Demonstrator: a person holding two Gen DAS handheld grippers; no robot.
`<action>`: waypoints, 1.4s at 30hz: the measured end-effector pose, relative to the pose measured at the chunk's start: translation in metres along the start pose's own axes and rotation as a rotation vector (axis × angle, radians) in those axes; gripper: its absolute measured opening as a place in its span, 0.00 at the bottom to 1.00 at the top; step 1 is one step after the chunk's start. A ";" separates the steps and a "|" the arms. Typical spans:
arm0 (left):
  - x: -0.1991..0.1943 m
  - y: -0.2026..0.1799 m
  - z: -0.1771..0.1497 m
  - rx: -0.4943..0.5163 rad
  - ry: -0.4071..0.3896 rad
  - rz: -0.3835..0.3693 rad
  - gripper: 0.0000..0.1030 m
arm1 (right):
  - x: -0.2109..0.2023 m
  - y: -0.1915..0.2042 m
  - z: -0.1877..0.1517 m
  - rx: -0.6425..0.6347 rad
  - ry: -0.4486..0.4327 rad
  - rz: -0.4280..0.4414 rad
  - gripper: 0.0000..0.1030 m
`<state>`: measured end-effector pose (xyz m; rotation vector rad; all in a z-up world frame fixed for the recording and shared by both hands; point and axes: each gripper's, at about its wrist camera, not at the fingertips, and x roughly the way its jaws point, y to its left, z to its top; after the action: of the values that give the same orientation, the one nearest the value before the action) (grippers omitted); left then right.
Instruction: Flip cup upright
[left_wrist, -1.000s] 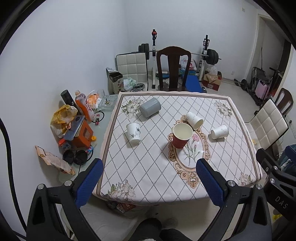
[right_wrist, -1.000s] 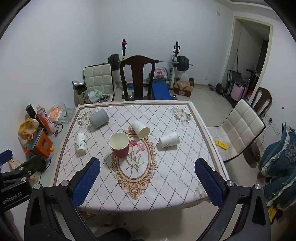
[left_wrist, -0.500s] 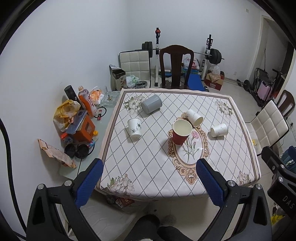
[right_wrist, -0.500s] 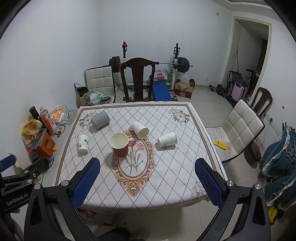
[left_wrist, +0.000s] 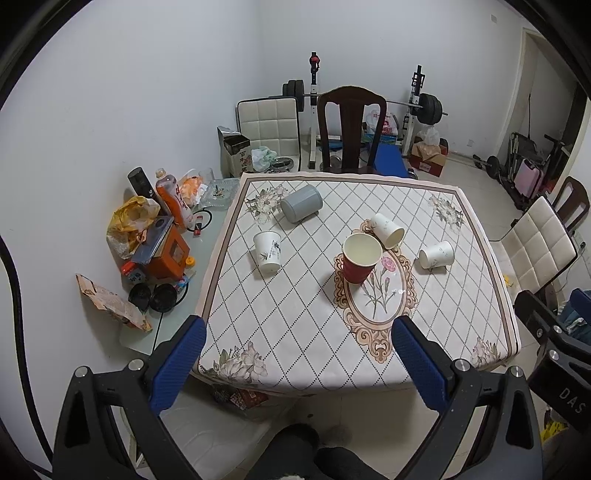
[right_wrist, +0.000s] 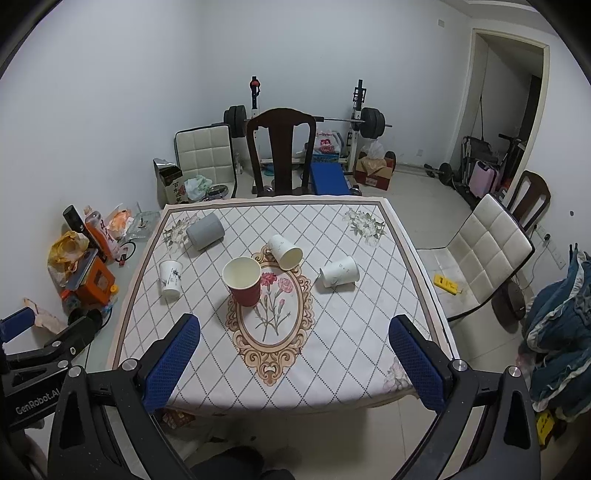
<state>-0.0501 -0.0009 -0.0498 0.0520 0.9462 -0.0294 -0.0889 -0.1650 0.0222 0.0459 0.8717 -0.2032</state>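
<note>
Several cups sit on the table (left_wrist: 303, 317) with a diamond-pattern cloth. A red cup (left_wrist: 359, 258) (right_wrist: 243, 281) stands upright at the middle. A grey cup (left_wrist: 301, 208) (right_wrist: 205, 231) lies on its side at the far left. A white cup (left_wrist: 388, 230) (right_wrist: 285, 252) lies on its side behind the red one, and another white cup (left_wrist: 436, 254) (right_wrist: 340, 272) lies to the right. A third white cup (left_wrist: 267, 252) (right_wrist: 171, 278) stands upside down at the left. My left gripper (left_wrist: 298, 360) and right gripper (right_wrist: 295, 362) are open, empty, held back from the table's near edge.
A dark wooden chair (left_wrist: 351, 129) stands behind the table, a white padded chair (right_wrist: 484, 254) to the right. Bottles, bags and an orange box (left_wrist: 166, 254) crowd a low side table at the left. Weight equipment lines the back wall.
Both grippers have drawn back and up from the table, so more of the room and the table's near edge show. The cups have not moved.
</note>
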 end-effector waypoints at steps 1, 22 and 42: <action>0.000 0.000 0.000 -0.001 0.001 -0.001 1.00 | 0.000 0.000 0.000 -0.001 0.003 0.000 1.00; 0.002 -0.001 -0.006 0.006 0.012 -0.005 1.00 | 0.005 0.001 -0.010 -0.014 0.030 -0.002 1.00; 0.001 -0.004 -0.007 0.001 0.009 -0.005 1.00 | 0.003 0.003 -0.015 -0.014 0.028 -0.001 1.00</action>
<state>-0.0553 -0.0041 -0.0550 0.0513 0.9554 -0.0340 -0.0977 -0.1612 0.0100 0.0355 0.9007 -0.1983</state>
